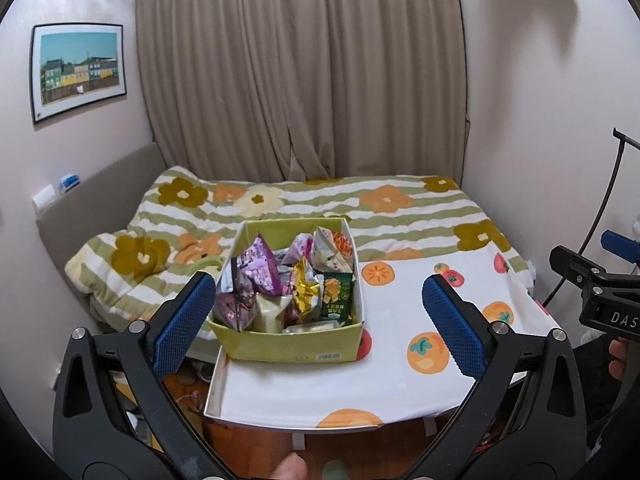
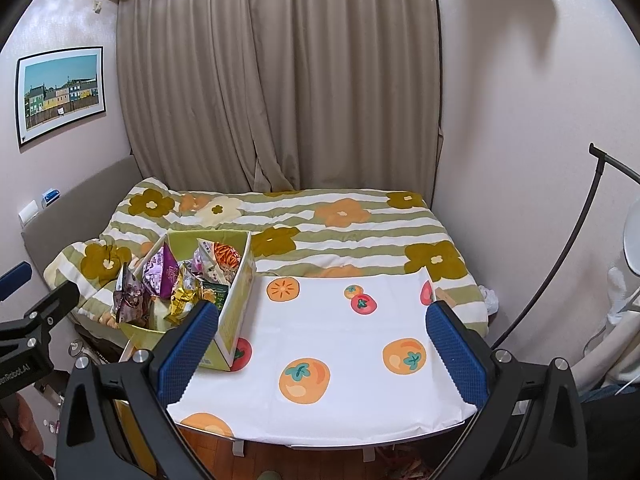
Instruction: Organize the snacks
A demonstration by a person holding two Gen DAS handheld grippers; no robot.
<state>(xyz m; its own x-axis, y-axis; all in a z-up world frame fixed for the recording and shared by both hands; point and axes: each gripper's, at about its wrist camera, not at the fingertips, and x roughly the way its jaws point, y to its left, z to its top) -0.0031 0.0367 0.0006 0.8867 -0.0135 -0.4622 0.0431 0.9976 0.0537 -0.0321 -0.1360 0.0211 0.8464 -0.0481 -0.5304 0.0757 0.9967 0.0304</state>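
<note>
Green box of snack packets sits on table's left side, bed beyond. Left gripper released, empty, facing box. Right gripper released, empty, over bare cloth.

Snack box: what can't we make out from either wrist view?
- Snack box bottom layer: both views, upper packets cover it.
- Packet count: both views, overlapping.
- Green packet print: left wrist view, too small.
- Box's left side: right wrist view, right gripper finger and the packets hide it.
</note>
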